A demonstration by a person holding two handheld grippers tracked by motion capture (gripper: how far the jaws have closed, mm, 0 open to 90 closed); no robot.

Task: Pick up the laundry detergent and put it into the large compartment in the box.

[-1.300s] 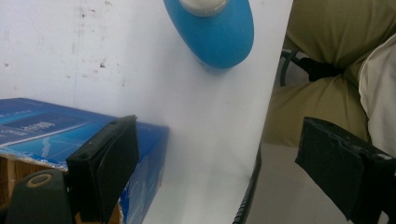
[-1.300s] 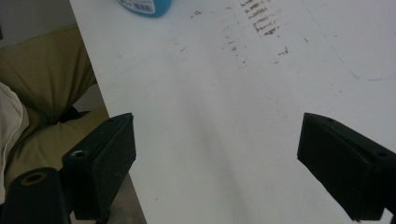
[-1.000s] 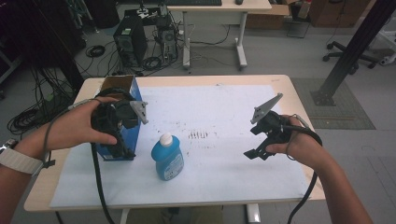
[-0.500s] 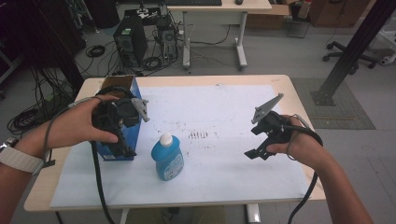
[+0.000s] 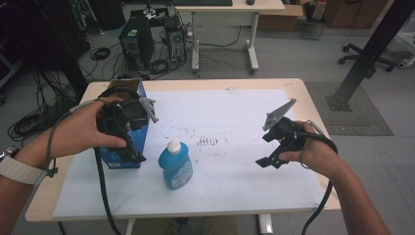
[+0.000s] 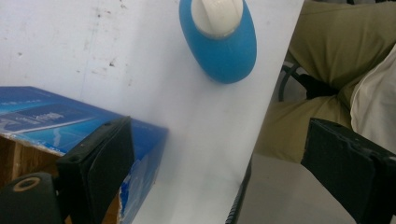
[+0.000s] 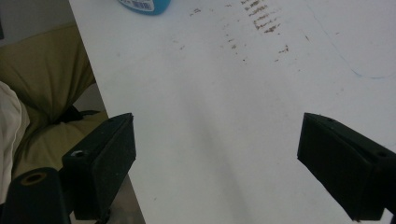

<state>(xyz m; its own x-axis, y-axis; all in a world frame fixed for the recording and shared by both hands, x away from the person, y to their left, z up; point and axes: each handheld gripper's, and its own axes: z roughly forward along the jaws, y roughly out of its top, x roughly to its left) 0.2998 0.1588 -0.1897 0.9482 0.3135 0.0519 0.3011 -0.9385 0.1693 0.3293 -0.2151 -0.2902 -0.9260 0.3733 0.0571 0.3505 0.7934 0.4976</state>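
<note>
Support: wooden table (image 5: 313, 105), light top, rounded corners.
Cover: white sheet (image 5: 235, 122) across most of the top, with dark smudges (image 5: 208, 142) near centre.
On sheet: blue box (image 5: 122, 154), left; blue bottle (image 5: 176, 165), upright, just beside box.

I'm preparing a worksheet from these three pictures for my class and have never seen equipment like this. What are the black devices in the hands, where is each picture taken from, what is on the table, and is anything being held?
A person sits at a table holding a hand-operated two-jaw gripper in each hand; no robot arm is involved. The high view looks down from above the person's side. The other two pictures come from small cameras riding on each gripper, looking along its black jaws.

On the white sheet stand a blue bottle with a white cap and, beside it, a blue cardboard box.

The left gripper is by the box; its jaws have just been opening and stand wide, with nothing pressed between them. One jaw sits close against the box edge. The right gripper hovers open over bare paper, holding nothing.
</note>
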